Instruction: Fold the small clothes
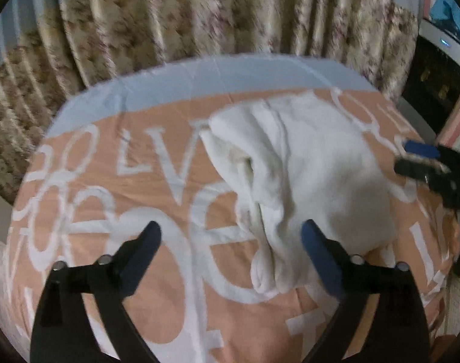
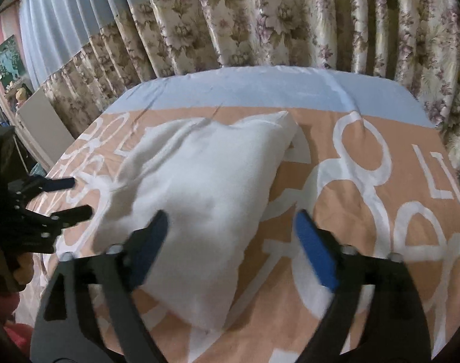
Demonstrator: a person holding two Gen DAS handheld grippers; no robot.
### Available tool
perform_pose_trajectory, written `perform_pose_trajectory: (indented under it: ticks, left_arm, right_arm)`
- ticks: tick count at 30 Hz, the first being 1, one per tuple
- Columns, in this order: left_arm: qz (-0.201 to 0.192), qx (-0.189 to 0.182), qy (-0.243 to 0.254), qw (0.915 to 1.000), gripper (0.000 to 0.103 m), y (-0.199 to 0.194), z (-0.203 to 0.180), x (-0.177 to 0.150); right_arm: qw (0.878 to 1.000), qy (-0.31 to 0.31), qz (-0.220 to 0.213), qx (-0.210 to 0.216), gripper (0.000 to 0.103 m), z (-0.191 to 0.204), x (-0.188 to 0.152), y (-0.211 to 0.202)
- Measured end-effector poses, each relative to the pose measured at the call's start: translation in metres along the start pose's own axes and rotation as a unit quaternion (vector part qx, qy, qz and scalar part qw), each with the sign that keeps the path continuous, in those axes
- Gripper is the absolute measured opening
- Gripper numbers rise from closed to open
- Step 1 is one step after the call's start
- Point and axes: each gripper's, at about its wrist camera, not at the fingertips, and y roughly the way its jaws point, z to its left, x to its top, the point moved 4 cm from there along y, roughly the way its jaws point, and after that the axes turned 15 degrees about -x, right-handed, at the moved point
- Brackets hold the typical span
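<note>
Where bedspread [image 2: 366,211] lies bare, folded garment [image 2: 199,187].

White garment [image 1: 314,163], soft and thick like fleece, folded into a compact, roughly oblong bundle. Lies flat on the peach bedspread [image 1: 157,317] with large white lettering, about mid-bed, free of any grip. Top face smooth and broad in the right wrist view [image 2: 205,181], tapering toward the near corner. Along one long side in the left wrist view, stacked layered edges and a rolled hem or cuff [image 1: 261,275] at the near end. Far end puckered into a few creases.
</note>
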Motion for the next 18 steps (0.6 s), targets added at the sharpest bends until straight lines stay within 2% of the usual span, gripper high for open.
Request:
perform_pose_trajectory:
  ticks: [2, 5, 9, 13, 17, 18]
  left_arm:
    - [-0.022, 0.016, 0.007, 0.9996, 0.098, -0.016, -0.004, 0.003]
    - [-0.053, 0.042, 0.004, 0.9977, 0.1, -0.036, -0.011, 0.003]
    - [-0.075, 0.051, 0.005, 0.9959, 0.1, -0.053, -0.02, -0.005]
    - [-0.099, 0.07, 0.006, 0.9926, 0.1, -0.066, -0.028, -0.014]
    - [-0.113, 0.065, 0.009, 0.9914, 0.1, -0.076, -0.037, -0.02]
    - [-0.116, 0.064, 0.009, 0.9911, 0.1, -0.08, -0.039, -0.021]
  right_arm:
    - [1.0, 0.009, -0.02, -0.011, 0.1, 0.005, -0.004, -0.015]
    - [0.999, 0.02, -0.018, -0.036, 0.1, 0.01, -0.011, -0.023]
    - [0.994, 0.016, -0.04, -0.097, 0.1, 0.019, -0.022, -0.043]
    - [0.988, 0.025, -0.068, -0.136, 0.1, 0.023, -0.032, -0.062]
    - [0.977, 0.03, -0.096, -0.19, 0.1, 0.026, -0.042, -0.08]
    - [0.976, 0.033, -0.097, -0.192, 0.1, 0.025, -0.044, -0.083]
